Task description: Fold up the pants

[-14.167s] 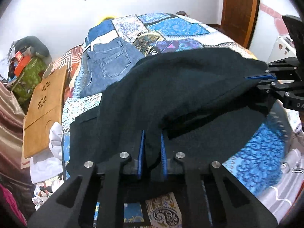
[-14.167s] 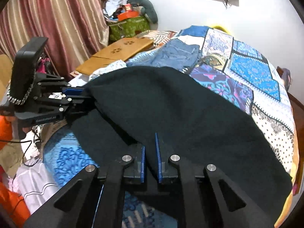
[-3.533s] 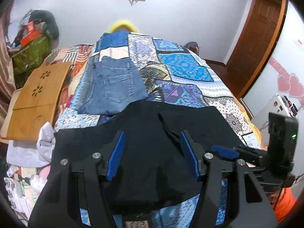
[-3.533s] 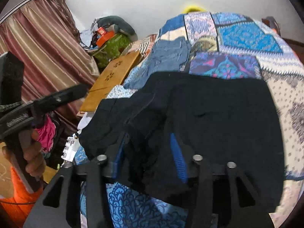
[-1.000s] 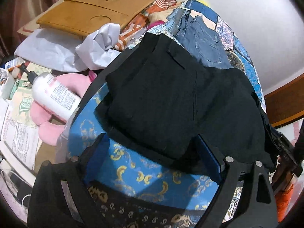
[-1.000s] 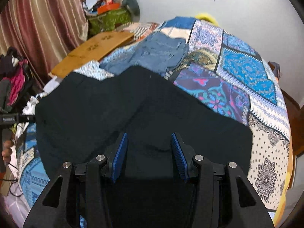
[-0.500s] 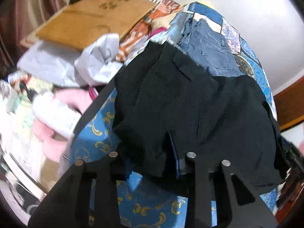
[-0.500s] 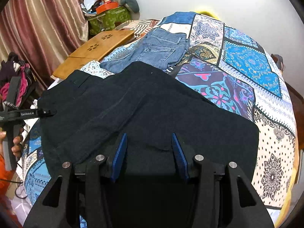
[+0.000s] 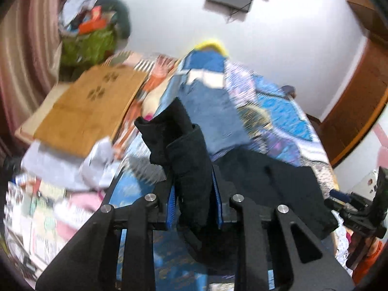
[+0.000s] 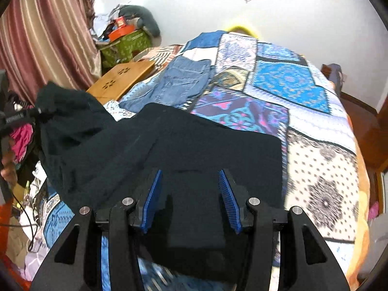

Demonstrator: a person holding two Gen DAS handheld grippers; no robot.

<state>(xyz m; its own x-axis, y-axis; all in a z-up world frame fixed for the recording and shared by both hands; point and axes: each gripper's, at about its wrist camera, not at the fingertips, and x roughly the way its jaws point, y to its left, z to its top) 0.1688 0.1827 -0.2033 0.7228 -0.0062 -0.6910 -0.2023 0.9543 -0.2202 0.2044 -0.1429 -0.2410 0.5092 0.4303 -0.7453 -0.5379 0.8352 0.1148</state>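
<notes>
Left gripper (image 9: 194, 200), open a second ago, has clamped the near end of the black pants (image 10: 206, 150) and lifted it clear of the bed (image 10: 322, 160); the rest of the pants lies flat on the bed, just short of the folded jeans (image 10: 180, 82); right gripper (image 10: 190, 200) hovers above the pants, jaws wide, holding nothing; judging by the raised end, a further fold across the pants has begun.
</notes>
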